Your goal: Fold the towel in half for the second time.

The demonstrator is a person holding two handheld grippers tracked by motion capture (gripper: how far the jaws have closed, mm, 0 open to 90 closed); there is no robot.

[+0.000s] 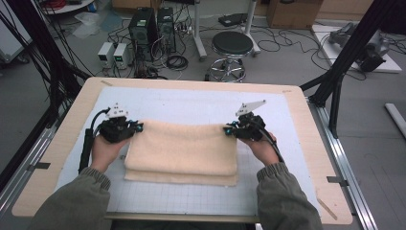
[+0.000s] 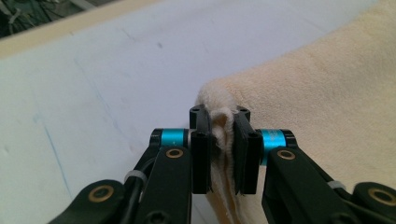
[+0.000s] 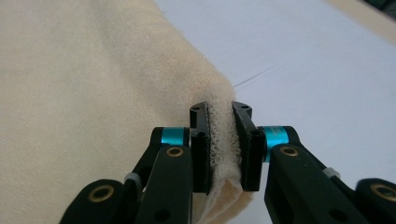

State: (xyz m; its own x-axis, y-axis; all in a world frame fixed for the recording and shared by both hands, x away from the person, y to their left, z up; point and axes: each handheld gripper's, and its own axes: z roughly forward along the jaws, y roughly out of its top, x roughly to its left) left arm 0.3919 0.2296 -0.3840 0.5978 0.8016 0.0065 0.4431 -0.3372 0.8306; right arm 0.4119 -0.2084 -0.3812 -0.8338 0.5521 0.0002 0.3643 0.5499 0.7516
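Cables, power boxes and a round stool (image 1: 232, 44) crowd the floor beyond my counter (image 1: 301, 120), where a white gridded mat (image 1: 191, 103) carries a cream towel (image 1: 184, 151) folded in layers across its middle. My left tool (image 1: 135, 127) is clamped on the towel's far left corner, and in the left gripper view the pads pinch a bunched tuft of terry (image 2: 219, 123) between them; my right tool (image 1: 229, 129) bites the far right corner in the same way, the cloth squeezed thin between its pads (image 3: 223, 135). Both grips sit right at the edge of the fabric, so I judge a quick pull could drag a corner out, or catch the upper layer alone and let the one beneath sag. If my hands travel unevenly, the fold would skew. The towel's near edge lies flat toward me, between my sleeves.
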